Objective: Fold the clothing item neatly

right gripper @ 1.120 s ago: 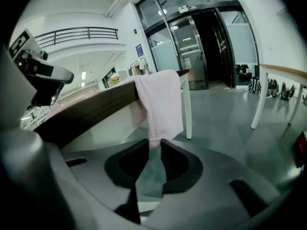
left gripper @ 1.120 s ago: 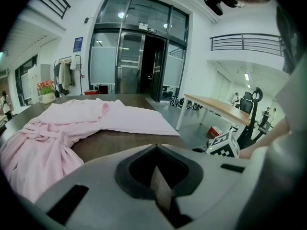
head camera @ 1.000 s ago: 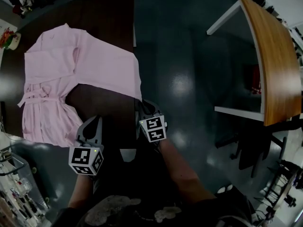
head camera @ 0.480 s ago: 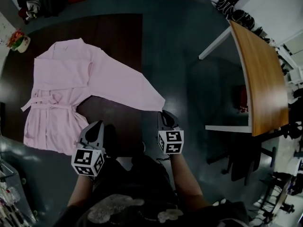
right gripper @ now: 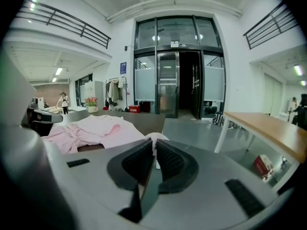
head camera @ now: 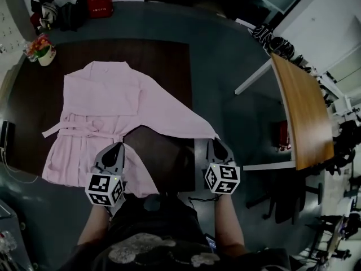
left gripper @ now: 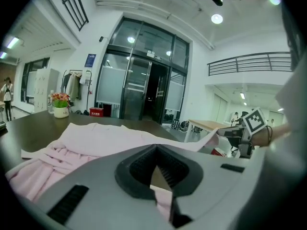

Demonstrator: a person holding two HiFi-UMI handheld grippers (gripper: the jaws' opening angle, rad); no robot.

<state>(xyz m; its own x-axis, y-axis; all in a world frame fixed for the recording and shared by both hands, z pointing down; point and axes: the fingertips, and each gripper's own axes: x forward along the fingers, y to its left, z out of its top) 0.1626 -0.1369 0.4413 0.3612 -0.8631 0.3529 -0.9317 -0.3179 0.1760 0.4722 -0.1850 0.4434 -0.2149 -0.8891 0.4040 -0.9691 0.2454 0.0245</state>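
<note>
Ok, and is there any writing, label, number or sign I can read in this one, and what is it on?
Nothing reads clearly.
White print on the red box beyond the table: too small to read.
The blue sign left of the glass doors: blurred.
The plate above them: too small.
Cubes on the left gripper and right gripper: square markers, no letters.
The pink robe: no print seen.

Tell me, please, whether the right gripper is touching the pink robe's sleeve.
Touching: in the right gripper view, the right gripper clamps the pink robe's sleeve between shut jaws.
</note>
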